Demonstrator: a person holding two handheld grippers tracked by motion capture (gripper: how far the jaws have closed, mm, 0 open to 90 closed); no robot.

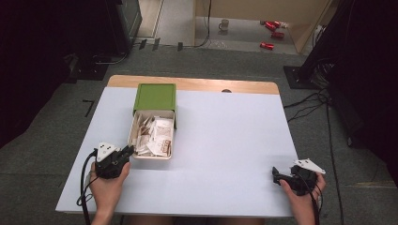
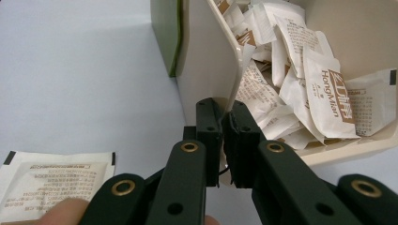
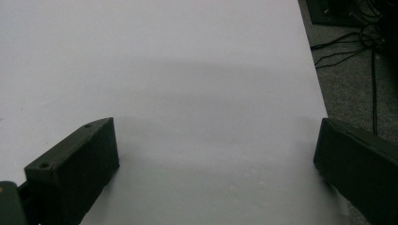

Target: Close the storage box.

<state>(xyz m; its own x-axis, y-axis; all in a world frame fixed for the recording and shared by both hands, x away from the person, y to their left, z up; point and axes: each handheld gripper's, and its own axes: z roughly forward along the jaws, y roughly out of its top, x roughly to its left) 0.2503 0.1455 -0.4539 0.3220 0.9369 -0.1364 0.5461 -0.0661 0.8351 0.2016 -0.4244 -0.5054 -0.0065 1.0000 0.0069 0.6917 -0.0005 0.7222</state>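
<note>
High view: white table (image 1: 225,140) on grey carpet (image 1: 42,140).

We take this for a lab or test room rather than a home. We see a plain white table (image 1: 225,154) with a bare wooden strip at its far edge, standing on grey carpet (image 1: 42,154). Black cables (image 1: 307,105) trail loose over the floor, and dark equipment stands (image 1: 324,51) crowd both sides. Farther back, red cans (image 1: 271,28) and a mug (image 1: 224,24) sit on a low platform.
</note>
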